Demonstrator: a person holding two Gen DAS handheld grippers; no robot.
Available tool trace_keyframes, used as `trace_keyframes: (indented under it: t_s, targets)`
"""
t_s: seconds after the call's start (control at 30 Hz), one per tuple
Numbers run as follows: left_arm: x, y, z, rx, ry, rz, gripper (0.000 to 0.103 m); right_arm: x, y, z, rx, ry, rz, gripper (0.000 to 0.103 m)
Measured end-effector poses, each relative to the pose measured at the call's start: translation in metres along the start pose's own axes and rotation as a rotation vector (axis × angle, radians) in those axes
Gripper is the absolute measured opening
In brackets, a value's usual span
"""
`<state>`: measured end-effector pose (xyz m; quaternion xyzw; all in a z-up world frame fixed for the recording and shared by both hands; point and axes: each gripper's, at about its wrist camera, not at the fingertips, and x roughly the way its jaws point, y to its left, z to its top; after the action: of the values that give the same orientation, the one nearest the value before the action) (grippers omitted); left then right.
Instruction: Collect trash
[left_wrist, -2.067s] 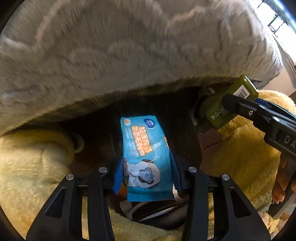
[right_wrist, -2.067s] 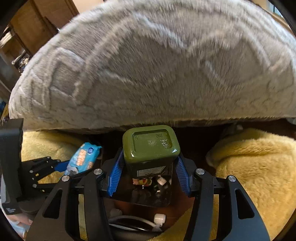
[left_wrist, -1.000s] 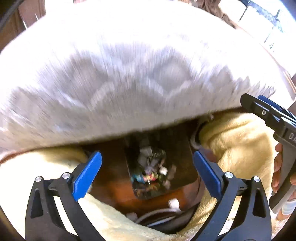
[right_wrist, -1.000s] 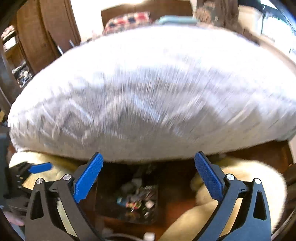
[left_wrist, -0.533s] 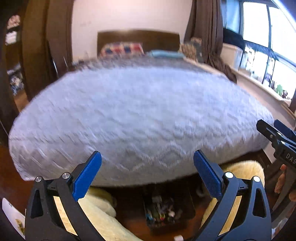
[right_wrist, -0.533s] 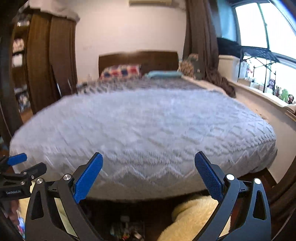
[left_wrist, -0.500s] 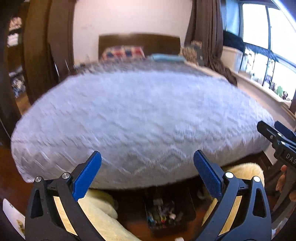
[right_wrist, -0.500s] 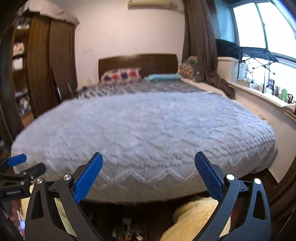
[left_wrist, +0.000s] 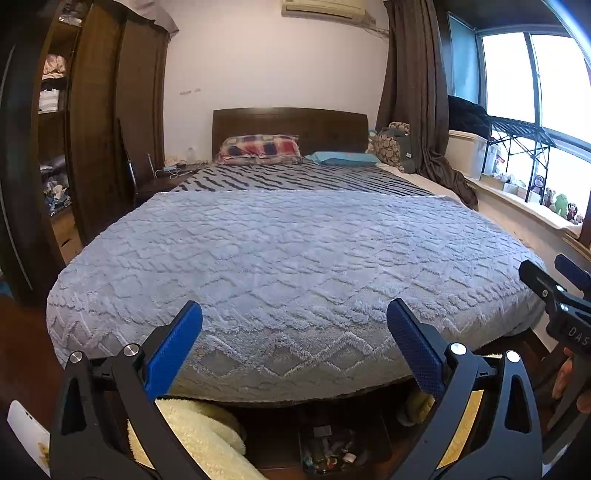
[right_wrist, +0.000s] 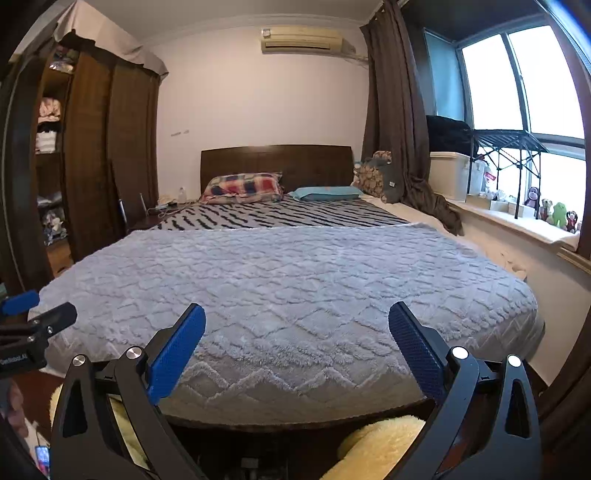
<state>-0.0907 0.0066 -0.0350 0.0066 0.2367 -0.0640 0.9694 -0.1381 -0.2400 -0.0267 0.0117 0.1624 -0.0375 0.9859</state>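
Both tools are spread wide with nothing between their blue pads: the left tool (left_wrist: 294, 332) and the right tool (right_wrist: 296, 334) are each held level, facing the foot of the bed. From the left wrist view the right tool shows at the right edge; from the right wrist view the left tool shows at the left edge.

Below the left tool, on the dark wooden floor (left_wrist: 22, 373) at the foot of the bed, sits a small dark trash bin (left_wrist: 332, 448) with a jumble of small scraps inside; what they are is too small to tell. Fluffy cream-yellow rugs (left_wrist: 199, 435) lie on either side of the bin.

Above them spreads the bed, covered by a grey blanket (left_wrist: 295, 273) with a raised zigzag pattern that hangs over the foot edge. Farther up lies a black-and-white striped sheet (left_wrist: 295, 179), then a checked red-and-blue pillow (left_wrist: 258, 147) and a teal pillow (left_wrist: 343, 158) against a dark wooden headboard (left_wrist: 290, 123).

A dark wardrobe (right_wrist: 92, 155) with folded clothes on open shelves stands on the left. Brown curtains (right_wrist: 391, 110) hang beside a bright window (right_wrist: 528, 81), whose sill carries small plush toys (right_wrist: 554, 212). An air conditioner (right_wrist: 301, 38) is mounted high on the pale back wall.
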Motion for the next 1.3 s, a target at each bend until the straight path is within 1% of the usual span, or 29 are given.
trace_keyframes:
  t_s: [0.23, 0.43, 0.57, 0.93, 1.3]
  targets:
    - [-0.003, 0.001, 0.0, 0.007, -0.008, 0.005, 0.095, -0.002, 0.002, -0.001, -0.015, -0.026, -0.022, 0.1]
    - [-0.003, 0.002, 0.002, 0.005, -0.011, 0.01, 0.095, 0.001, 0.004, -0.002, -0.023, 0.004, 0.001, 0.1]
    - [-0.003, 0.004, 0.004, 0.005, -0.01, 0.011, 0.095, 0.001, 0.005, -0.002, -0.025, 0.008, 0.007, 0.1]
    - [-0.001, 0.005, 0.006, 0.008, -0.004, 0.007, 0.095, 0.0, -0.004, 0.0, -0.003, 0.004, -0.023, 0.1]
    - [0.0, 0.008, 0.005, 0.0, -0.003, 0.003, 0.095, -0.003, -0.009, 0.003, 0.01, -0.006, -0.031, 0.1]
